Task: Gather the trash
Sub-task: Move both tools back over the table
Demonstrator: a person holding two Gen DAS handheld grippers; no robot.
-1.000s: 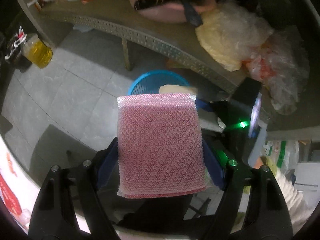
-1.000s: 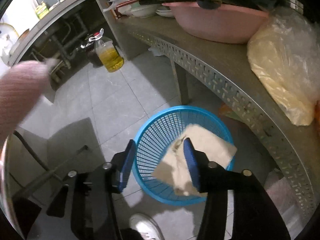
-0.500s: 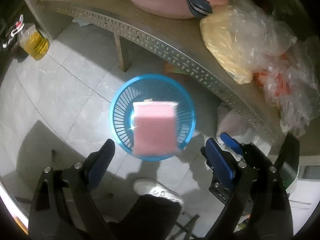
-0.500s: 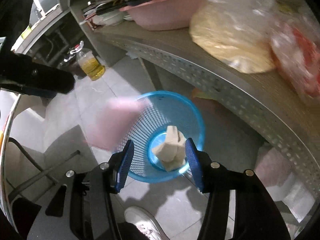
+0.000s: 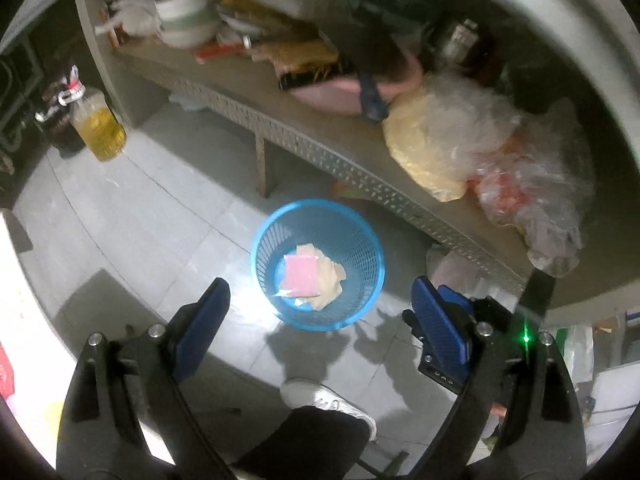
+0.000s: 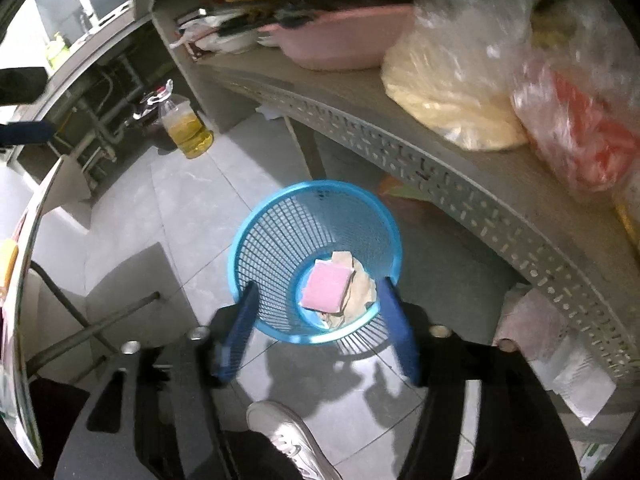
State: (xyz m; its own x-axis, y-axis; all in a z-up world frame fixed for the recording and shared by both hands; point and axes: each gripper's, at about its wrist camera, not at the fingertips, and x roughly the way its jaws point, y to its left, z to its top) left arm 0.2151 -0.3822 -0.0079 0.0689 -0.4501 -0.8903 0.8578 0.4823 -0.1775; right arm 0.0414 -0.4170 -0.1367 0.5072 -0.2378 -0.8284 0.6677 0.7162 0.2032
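The pink bubble-wrap pouch (image 5: 301, 276) – a second ago clamped in the left gripper (image 5: 316, 316) – now lies in the blue basket (image 5: 374, 280) on the crumpled beige paper (image 5: 330, 276). Both grippers hold nothing; the right gripper (image 6: 320, 320) has just been opening wider. Only the right view shows the sink pipes (image 6: 100, 128).

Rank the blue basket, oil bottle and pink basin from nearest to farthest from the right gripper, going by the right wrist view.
1. Blue basket: on the floor just beyond the right gripper.
2. Oil bottle: on the floor, far left.
3. Pink basin: up on the shelf, at the back.
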